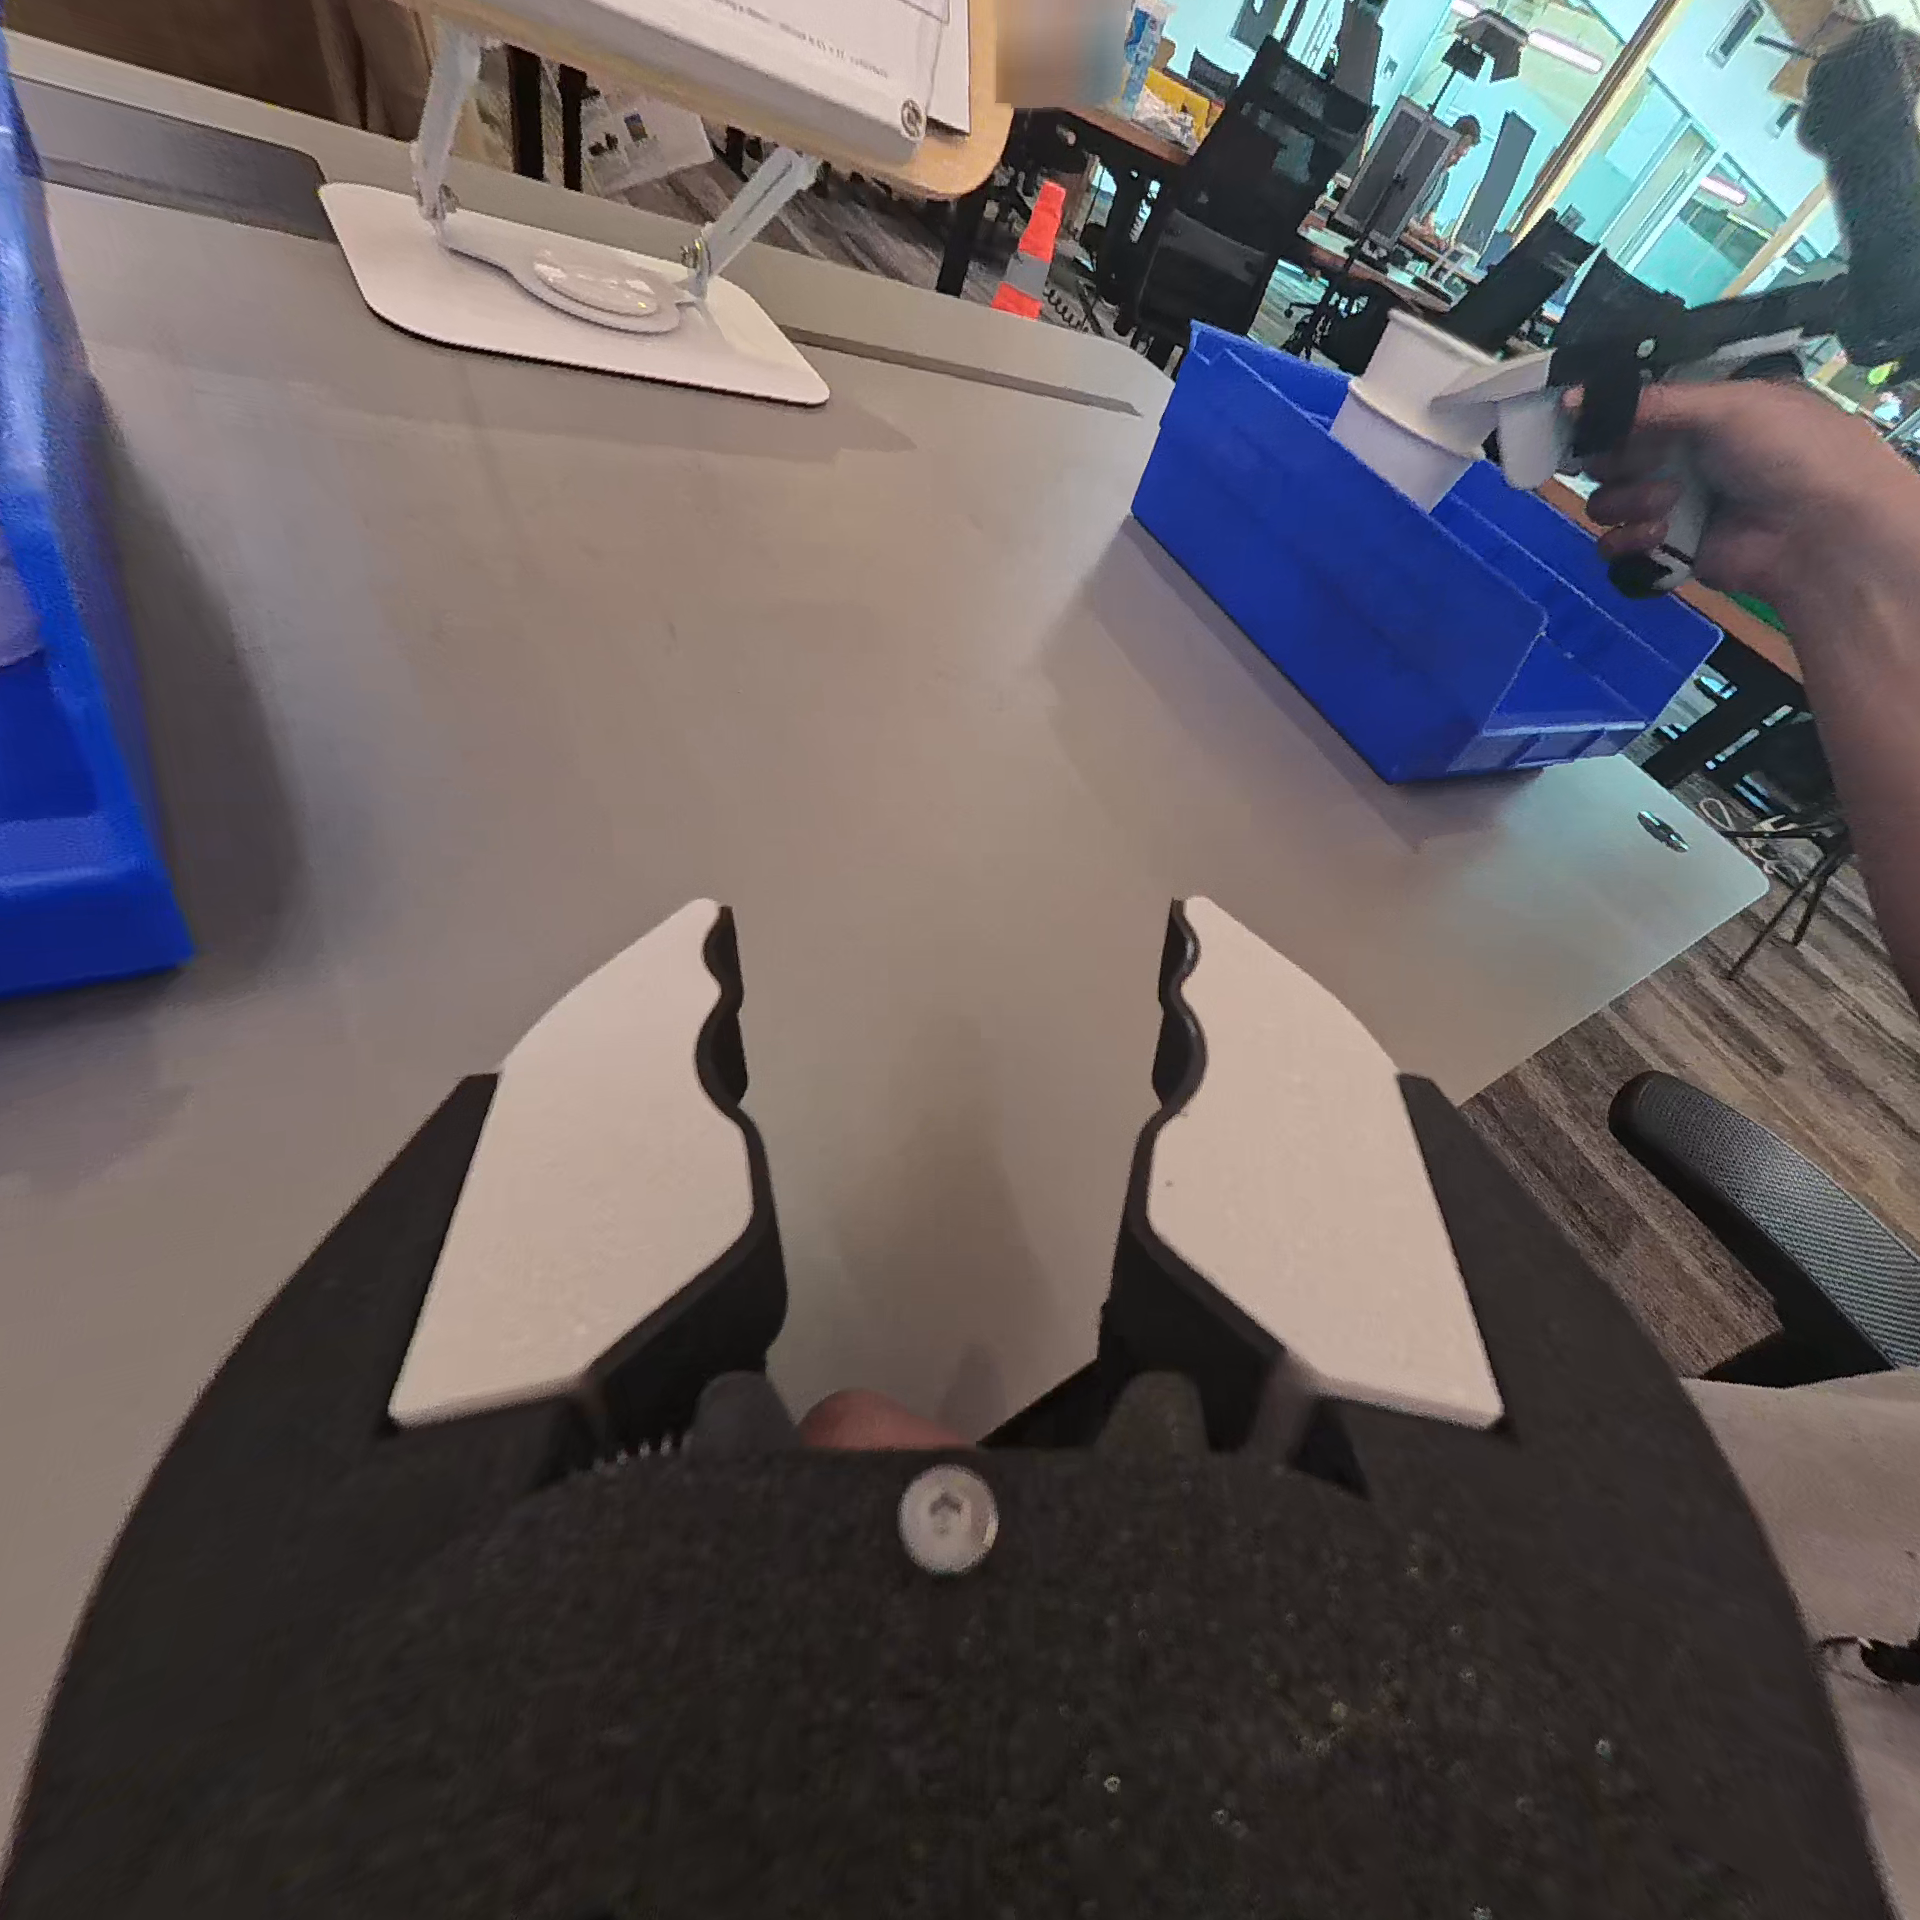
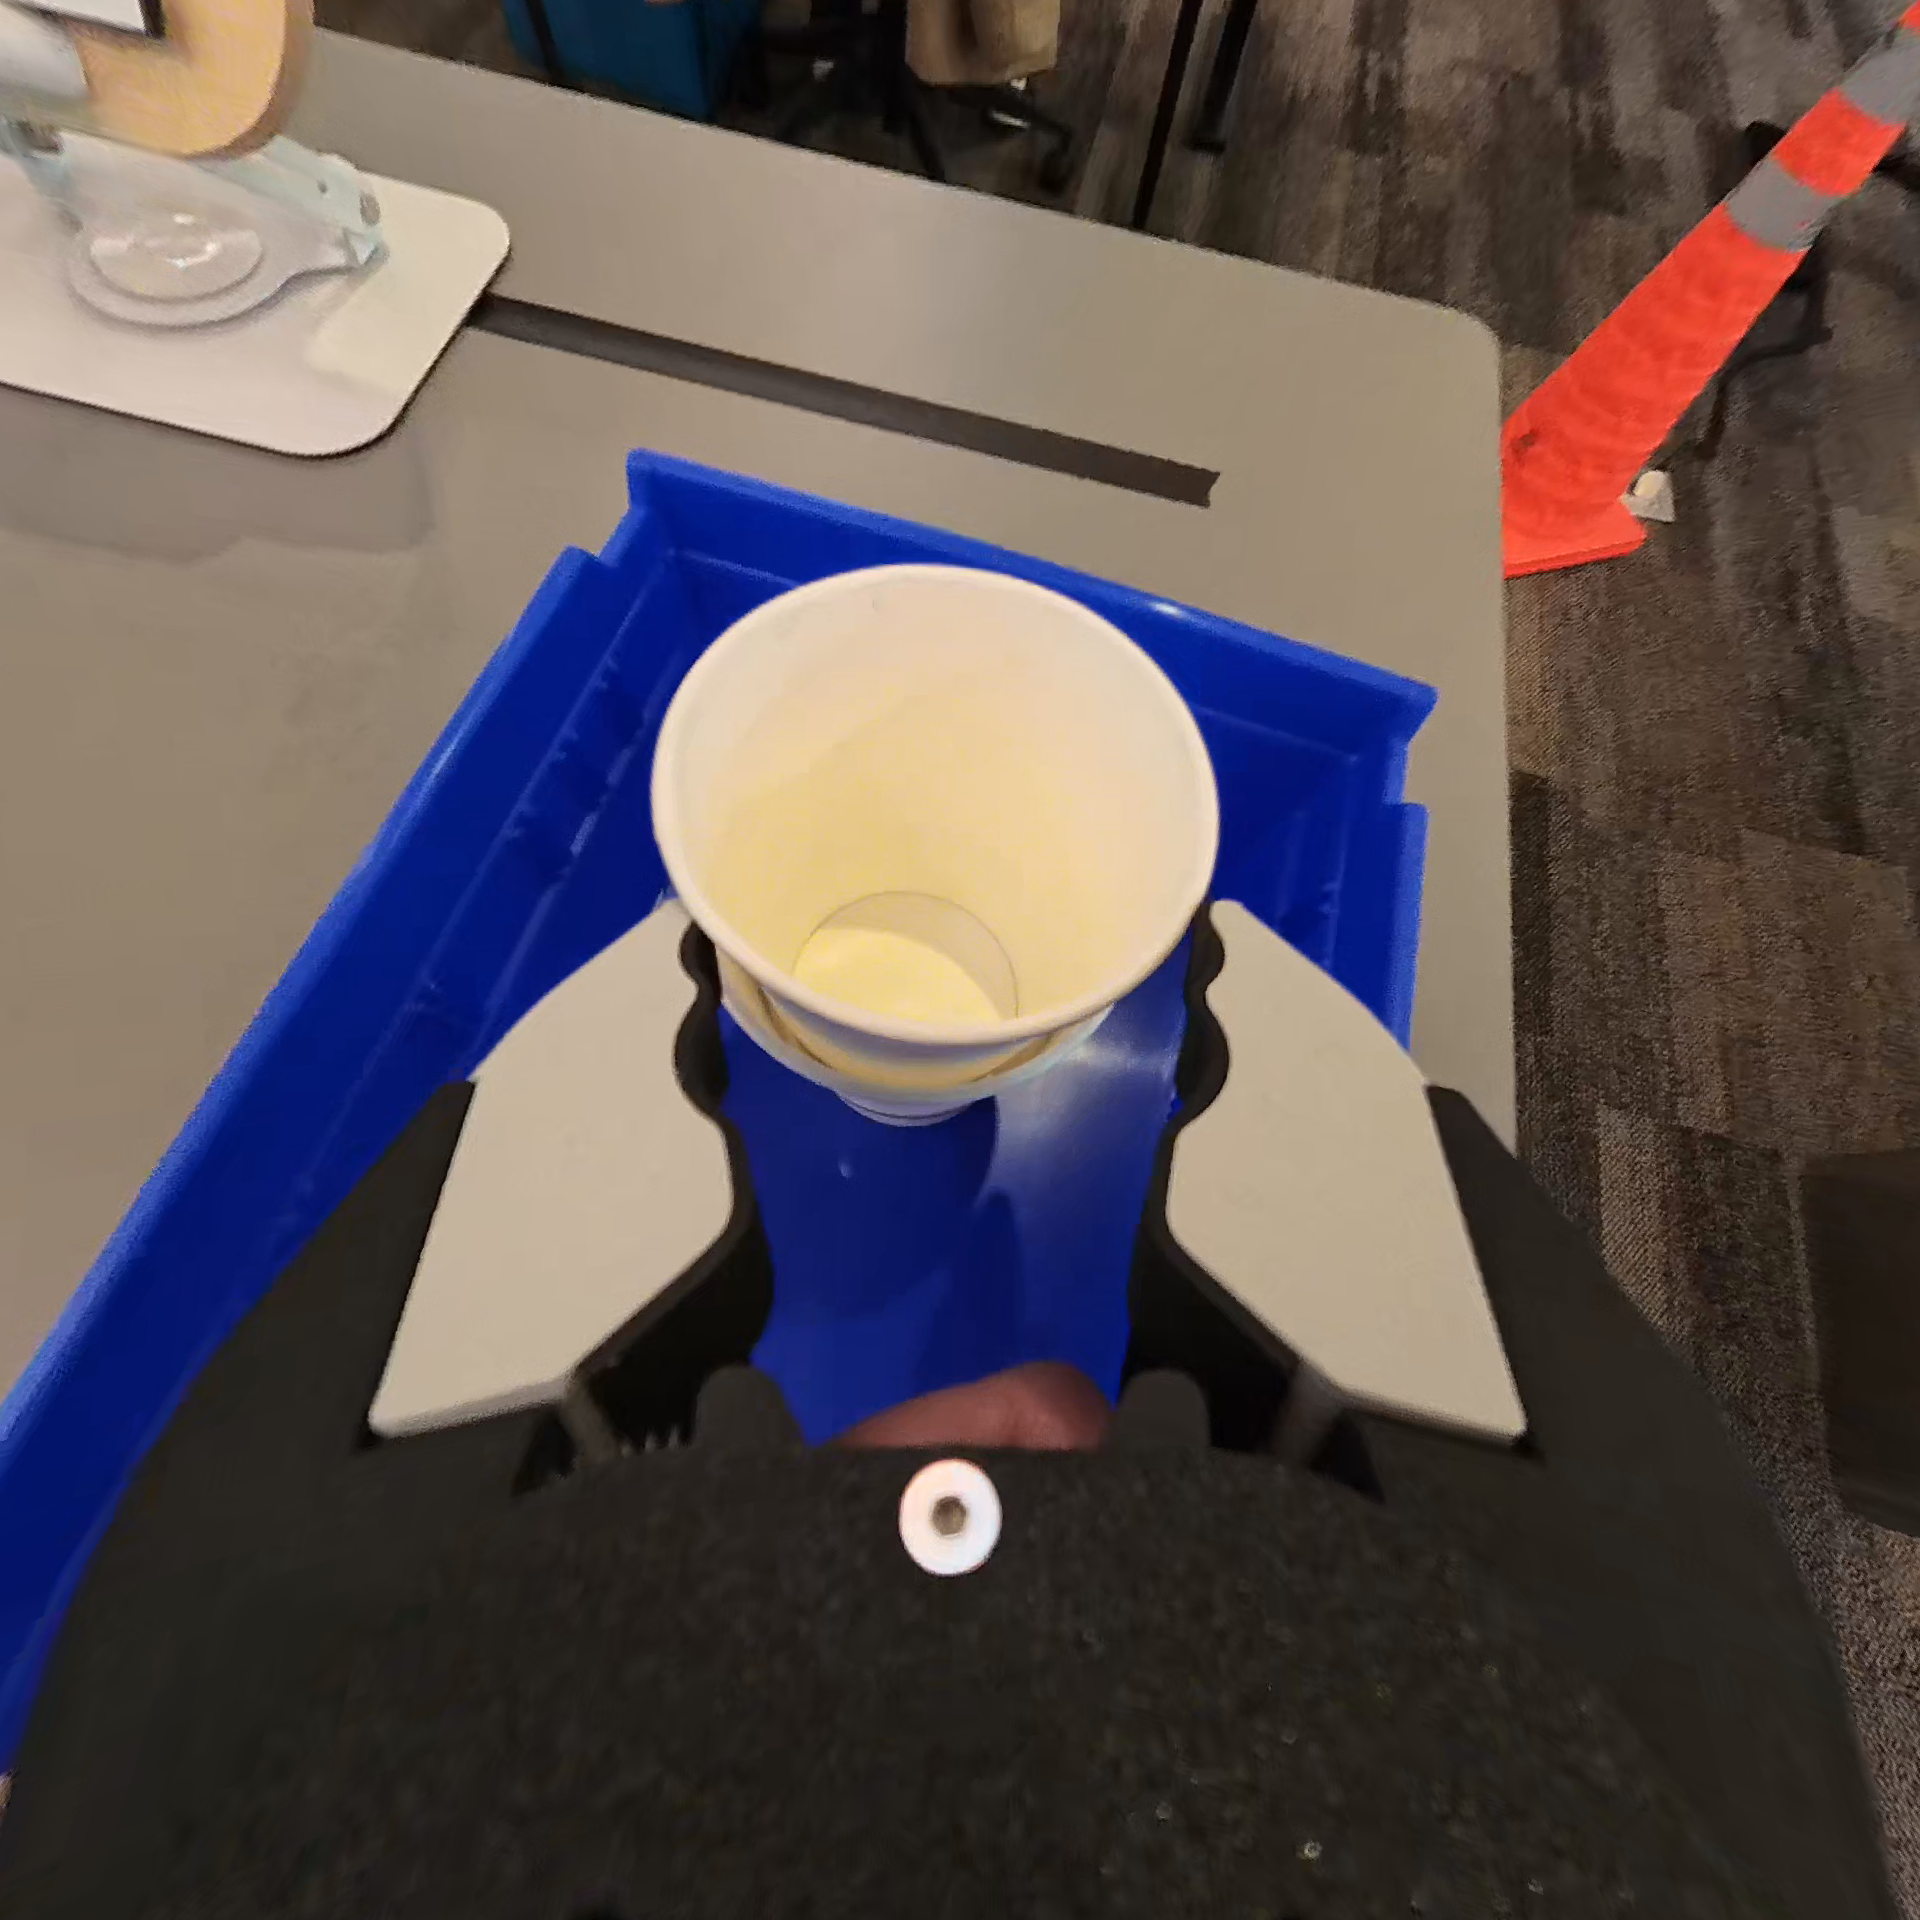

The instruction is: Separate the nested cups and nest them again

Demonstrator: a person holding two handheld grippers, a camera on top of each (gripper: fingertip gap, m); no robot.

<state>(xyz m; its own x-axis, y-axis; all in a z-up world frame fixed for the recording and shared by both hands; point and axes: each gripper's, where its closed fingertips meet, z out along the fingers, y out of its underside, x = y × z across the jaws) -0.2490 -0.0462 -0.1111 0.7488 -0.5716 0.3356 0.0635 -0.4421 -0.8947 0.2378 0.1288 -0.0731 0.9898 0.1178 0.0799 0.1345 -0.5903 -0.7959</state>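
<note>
Nested cups (image 2: 935, 831), white paper, sit at the fingertips of the right claw (image 2: 940, 935), with the inner cup's rim standing slightly proud of the outer one. The stack's long axis runs roughly upright, mouth toward the camera, and it hangs above the blue bin (image 2: 540, 790). The right claw's fingers bracket the stack just under the rim; the left wrist view shows a finger pressed against the cup wall, so the stack appears gripped and lifted clear of the bin. The left claw (image 1: 956, 997) is spread wide and holds nothing, poised over bare grey surface (image 1: 727, 644). From the left claw, the cups (image 1: 1403, 416) lie ahead and well to the right, so the right hand (image 1: 1766, 499) is the nearer by far. Separation likely requires the left claw to cross toward the stack and take one cup. A second blue bin (image 1: 62, 727) sits at the far left; a white stand (image 1: 571, 291) occupies the rear. Beyond lies an office area with chairs and an orange cone (image 2: 1662, 343).
</note>
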